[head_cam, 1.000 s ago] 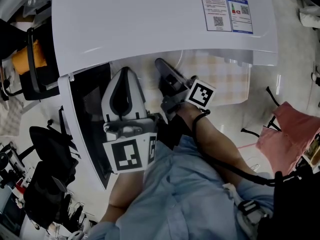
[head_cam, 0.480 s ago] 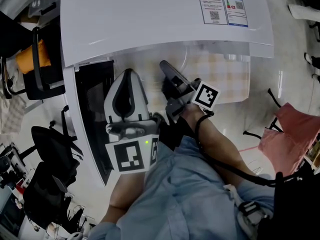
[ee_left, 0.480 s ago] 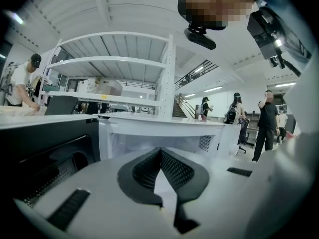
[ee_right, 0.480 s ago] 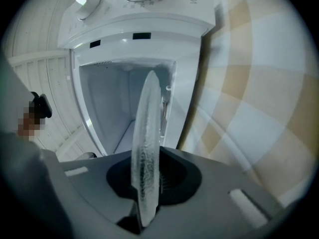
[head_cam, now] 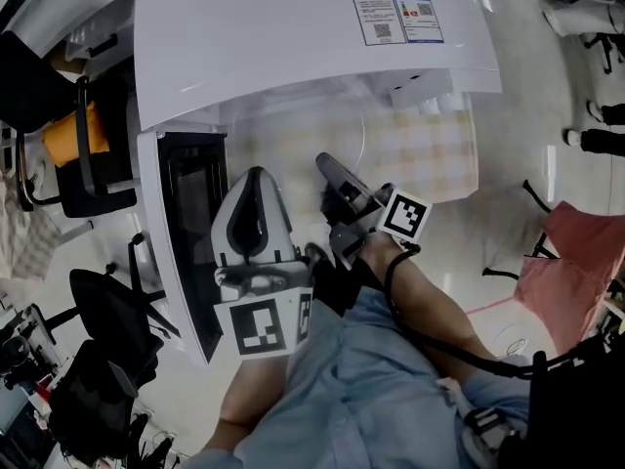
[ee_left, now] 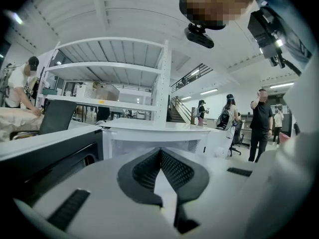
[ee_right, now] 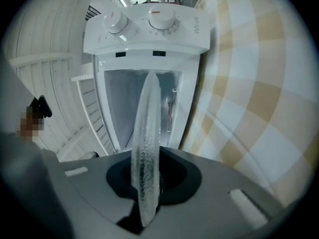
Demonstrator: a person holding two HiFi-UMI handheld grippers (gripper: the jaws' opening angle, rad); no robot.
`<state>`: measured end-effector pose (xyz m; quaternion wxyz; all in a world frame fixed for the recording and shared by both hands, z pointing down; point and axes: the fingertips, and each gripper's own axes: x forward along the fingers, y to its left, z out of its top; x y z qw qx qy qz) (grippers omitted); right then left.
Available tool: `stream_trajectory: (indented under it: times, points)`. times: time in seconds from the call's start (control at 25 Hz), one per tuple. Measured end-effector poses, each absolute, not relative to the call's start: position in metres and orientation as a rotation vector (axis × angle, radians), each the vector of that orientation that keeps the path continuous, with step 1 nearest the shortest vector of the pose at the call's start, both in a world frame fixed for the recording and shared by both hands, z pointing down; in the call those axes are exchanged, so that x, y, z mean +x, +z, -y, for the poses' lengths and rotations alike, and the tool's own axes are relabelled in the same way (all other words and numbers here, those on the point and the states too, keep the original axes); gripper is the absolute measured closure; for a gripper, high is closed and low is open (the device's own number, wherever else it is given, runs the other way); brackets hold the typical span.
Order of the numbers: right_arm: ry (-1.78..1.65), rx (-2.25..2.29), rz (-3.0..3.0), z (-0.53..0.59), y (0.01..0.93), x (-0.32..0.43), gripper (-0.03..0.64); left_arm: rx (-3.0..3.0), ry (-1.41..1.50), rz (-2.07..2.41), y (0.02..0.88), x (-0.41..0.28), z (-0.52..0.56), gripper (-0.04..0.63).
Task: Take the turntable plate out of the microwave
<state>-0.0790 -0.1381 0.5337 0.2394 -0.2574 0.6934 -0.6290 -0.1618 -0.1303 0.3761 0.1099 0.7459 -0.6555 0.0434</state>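
**Turntable plate** (ee_right: pixel 145 148): a clear, textured glass disc. It is seen edge-on in the right gripper view, where it runs between the fingers (ee_right: pixel 172 176) of the right gripper (head_cam: pixel 327 169). These fingers have just been closing and stand narrow, clamped on the plate's near rim. The plate is held in front of the open cavity of the microwave (head_cam: pixel 293 37). Whether its far rim has cleared the opening cannot be told.

**Control panel** (ee_right: pixel 149 36): carries two knobs and appears uppermost in the right gripper view.

**Door** (head_cam: pixel 190 213): swung open at the left of the head view, with a dark window.

**Left gripper** (ee_left: pixel 160 152): just beside the door, fingers together at the tips with nothing between them.

**Checked cloth** (head_cam: pixel 430 149): covers the worktop in front of the microwave, beneath the plate and the right gripper.

**Label** (head_cam: pixel 395 16): printed, on the microwave's top.

**Background, left gripper view:** white shelving (ee_left: pixel 114 68) and standing people (ee_left: pixel 260 123).
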Motion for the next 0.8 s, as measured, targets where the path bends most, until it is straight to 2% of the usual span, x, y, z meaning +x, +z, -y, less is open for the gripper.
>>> stream_trajectory:
  times: [0.8]
  points:
    - [-1.621,-0.711,-1.907,0.033,0.434,-0.062,0.589,2.343,0.007,1.874,0.300,-0.148,0.028,0.588]
